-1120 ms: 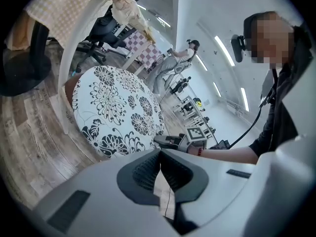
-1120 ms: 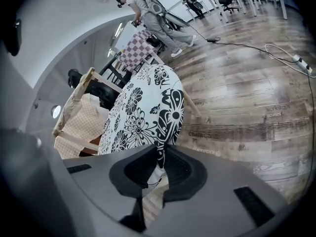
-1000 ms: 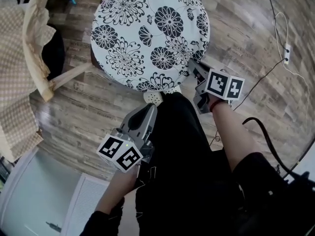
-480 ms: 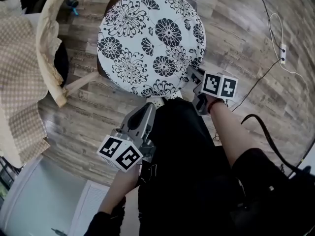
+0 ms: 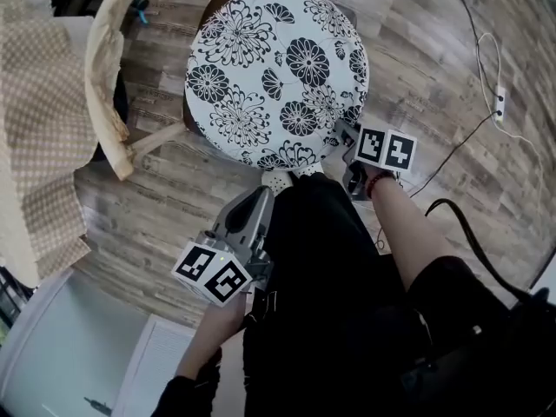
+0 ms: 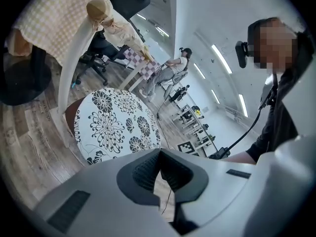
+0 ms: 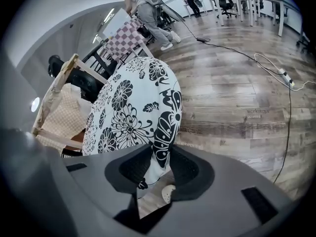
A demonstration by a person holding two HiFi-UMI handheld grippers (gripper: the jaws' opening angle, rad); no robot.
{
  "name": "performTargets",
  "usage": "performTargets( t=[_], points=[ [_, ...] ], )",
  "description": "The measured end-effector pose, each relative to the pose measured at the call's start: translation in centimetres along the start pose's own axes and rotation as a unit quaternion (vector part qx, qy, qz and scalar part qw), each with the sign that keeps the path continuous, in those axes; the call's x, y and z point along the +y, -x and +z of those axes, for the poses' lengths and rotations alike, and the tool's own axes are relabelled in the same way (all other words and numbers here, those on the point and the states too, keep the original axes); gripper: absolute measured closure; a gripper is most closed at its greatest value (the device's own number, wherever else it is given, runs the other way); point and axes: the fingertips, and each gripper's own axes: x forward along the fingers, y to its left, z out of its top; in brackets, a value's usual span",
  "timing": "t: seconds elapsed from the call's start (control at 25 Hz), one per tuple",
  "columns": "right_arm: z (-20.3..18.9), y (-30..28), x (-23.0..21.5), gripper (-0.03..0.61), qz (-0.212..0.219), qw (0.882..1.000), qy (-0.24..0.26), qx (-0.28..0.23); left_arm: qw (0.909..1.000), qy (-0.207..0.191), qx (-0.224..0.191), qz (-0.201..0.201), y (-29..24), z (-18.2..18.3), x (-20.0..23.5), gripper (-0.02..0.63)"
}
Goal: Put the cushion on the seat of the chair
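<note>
Head view, cushion: the round floral cushion (image 5: pixel 278 72) lay flat on the seat of the chair (image 5: pixel 214 0), in the upper middle of the frame. It covered nearly all of the seat, so only a brown sliver showed at the cushion's upper left rim.
Head view, right gripper: the right gripper (image 5: pixel 340 137) sat at the cushion's lower right edge, tipped steeply downward.
Head view, left gripper: the left gripper (image 5: pixel 258 198) hung lower left of centre, apart from the cushion and over the wooden floor (image 5: pixel 434 50).
Left gripper view, fingers: the jaw tips met with nothing between them, clenched on air. The cushion (image 6: pixel 116 125) lay ahead at centre left, beside the pale chair back (image 6: pixel 74 58).
Right gripper view, fingers: the jaws stood parted and had just been opening. The cushion's upturned rim (image 7: pixel 165 127) ran between them, and the pads looked not to be pressing on it.
Step in hand: the release, by my reading. The cushion was on the seat and the right grip was loosening.
Next move: probably to widen the right jaws enough to clear the rim, then draw that gripper away toward the lower right without dragging the edge. A raised rim might then need pressing flat.
Unclear: whether the cushion sat centred, since it hid the seat.
</note>
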Motion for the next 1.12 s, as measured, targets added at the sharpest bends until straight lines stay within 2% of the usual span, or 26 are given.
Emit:
performTargets(
  t=[0.12,0.36,0.52,0.64,0.88,1.12],
  points=[
    [0.0,0.2,-0.4,0.44,-0.01,1.0,-0.012,0.008,0.9999,0.005,-0.007,0.008,0.4,0.5,-0.5,0.6],
    [0.1,-0.1,-0.5,0.433,-0.033,0.999,-0.016,0.031,0.9996,0.015,-0.013,0.021,1.6,1.2,-1.2,0.598],
    [0.1,-0.4,-0.5,0.43,-0.032,0.998,-0.021,0.045,0.9992,0.023,-0.013,0.032,2.1,1.1,-1.1,0.598],
    [0.0,-0.7,-0.9,0.396,-0.032,0.998,-0.022,0.051,0.9988,0.028,-0.015,0.038,2.0,1.2,-1.1,0.598],
    [0.1,-0.6,-1.6,0.347,-0.043,0.997,-0.019,0.067,0.9985,0.023,-0.017,0.046,1.6,2.2,-2.1,0.6],
    [0.5,0.1,-2.0,0.331,-0.045,0.996,-0.018,0.075,0.9981,0.006,-0.016,0.059,1.7,3.0,-3.7,0.6]
  ],
)
